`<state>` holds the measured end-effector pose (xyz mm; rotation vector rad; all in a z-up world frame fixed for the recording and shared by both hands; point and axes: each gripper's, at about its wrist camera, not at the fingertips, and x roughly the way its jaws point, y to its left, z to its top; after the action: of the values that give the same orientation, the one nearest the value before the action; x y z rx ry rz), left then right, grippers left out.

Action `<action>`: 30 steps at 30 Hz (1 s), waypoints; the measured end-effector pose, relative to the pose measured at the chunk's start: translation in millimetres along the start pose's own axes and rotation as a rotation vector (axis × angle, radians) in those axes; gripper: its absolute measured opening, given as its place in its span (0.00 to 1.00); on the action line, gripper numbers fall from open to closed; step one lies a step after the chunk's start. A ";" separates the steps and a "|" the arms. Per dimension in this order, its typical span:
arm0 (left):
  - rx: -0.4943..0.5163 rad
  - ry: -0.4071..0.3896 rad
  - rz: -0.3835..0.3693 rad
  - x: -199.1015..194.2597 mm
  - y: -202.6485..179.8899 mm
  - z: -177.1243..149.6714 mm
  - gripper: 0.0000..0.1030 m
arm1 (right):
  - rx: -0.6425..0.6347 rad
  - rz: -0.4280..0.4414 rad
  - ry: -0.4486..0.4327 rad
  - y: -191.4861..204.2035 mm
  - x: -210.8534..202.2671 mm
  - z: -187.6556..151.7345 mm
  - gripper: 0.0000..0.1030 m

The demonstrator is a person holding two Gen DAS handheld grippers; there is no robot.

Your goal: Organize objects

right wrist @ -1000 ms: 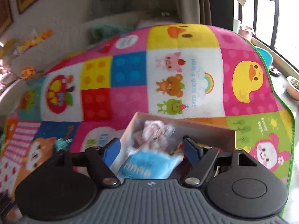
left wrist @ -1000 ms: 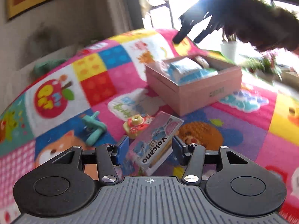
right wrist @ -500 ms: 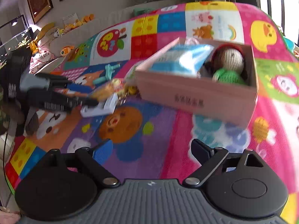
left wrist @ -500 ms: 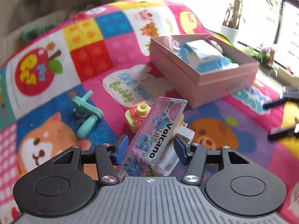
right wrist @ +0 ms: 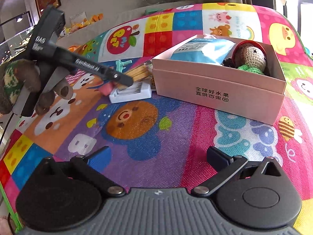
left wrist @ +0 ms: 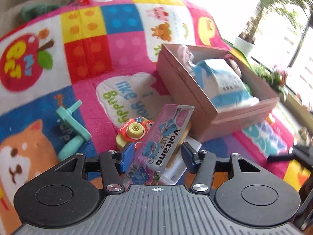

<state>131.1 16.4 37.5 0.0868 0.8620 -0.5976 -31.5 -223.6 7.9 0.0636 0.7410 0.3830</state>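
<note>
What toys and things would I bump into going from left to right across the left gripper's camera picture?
Mint green plastic toy → yellow toy camera → pink Volcano packet → pink box → potted plants by the window.

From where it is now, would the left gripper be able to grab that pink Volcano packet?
Probably yes. The left gripper is open, and the Volcano packet already lies tilted between its fingers, atop the white tray. Nothing blocks it; the toy camera sits just beside.
</note>
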 end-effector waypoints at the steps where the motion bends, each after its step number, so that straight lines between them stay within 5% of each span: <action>1: -0.034 -0.004 -0.008 -1.5 2.3 0.6 0.48 | 0.003 0.002 -0.002 -0.1 0.2 -0.1 1.00; 5: -0.158 -0.043 -0.009 -17.1 14.5 -7.9 0.35 | 0.020 0.013 -0.009 -2.9 -0.1 -0.5 1.00; 9: -0.145 -0.051 0.074 -35.3 13.5 -25.1 0.33 | 0.017 0.010 -0.008 -2.4 -0.4 -0.7 1.00; 11: -0.150 -0.068 0.096 -49.6 10.1 -35.1 0.19 | 0.012 0.005 -0.006 -1.2 0.1 -0.4 1.00; 13: -0.162 -0.098 0.098 -65.9 9.0 -45.3 0.19 | 0.010 0.003 -0.006 -0.9 0.4 -0.5 1.00; 17: -0.151 -0.117 0.232 -83.6 7.7 -65.8 0.19 | 0.008 0.000 -0.005 -0.4 0.6 -0.7 1.00; 20: -0.143 -0.139 0.177 -93.1 7.6 -75.9 0.19 | -0.001 -0.009 -0.001 0.9 1.3 -0.3 1.00; 30: 0.198 -0.215 0.261 -67.6 -50.0 -67.8 0.23 | -0.042 -0.048 0.015 8.6 4.9 -0.5 1.00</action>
<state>24.4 26.5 50.7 0.3050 0.5698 -0.4363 -31.3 -213.9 6.0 0.0033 0.7476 0.3534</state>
